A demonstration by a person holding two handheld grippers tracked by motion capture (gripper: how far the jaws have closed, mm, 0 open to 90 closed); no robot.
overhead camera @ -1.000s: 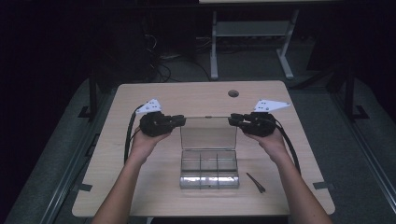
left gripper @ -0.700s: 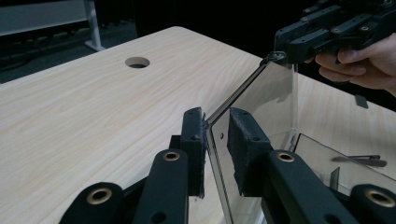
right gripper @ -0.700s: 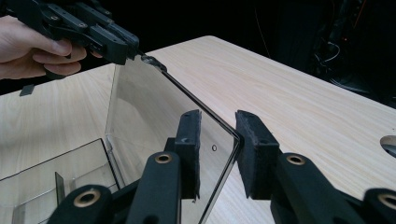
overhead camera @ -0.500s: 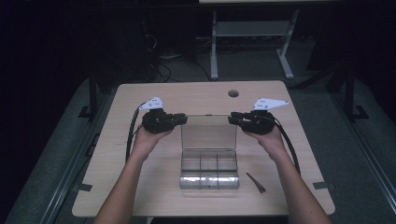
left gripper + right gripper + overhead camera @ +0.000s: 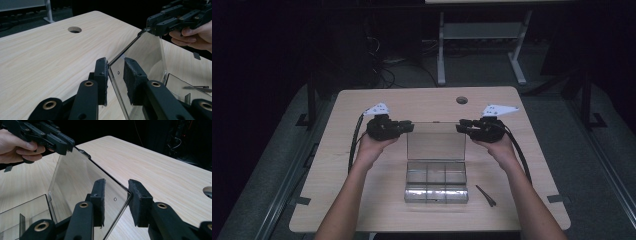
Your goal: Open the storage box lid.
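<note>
While the clear lid (image 5: 140,57) stands raised, its corners between both loosening claws, left claw (image 5: 115,75), right claw (image 5: 116,197) parted.

Both forearms reach forward, hands level and apart. The left gripper (image 5: 408,127) and right gripper (image 5: 460,127) point inward at each other, their fingers (image 5: 101,75) having just been opening, parted.

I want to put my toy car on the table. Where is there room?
Bare wood lies between the round hole and the clear box's raised lid, and along the table's left edge. It is crowded mid-table, and a black tool lies right of the box.
</note>
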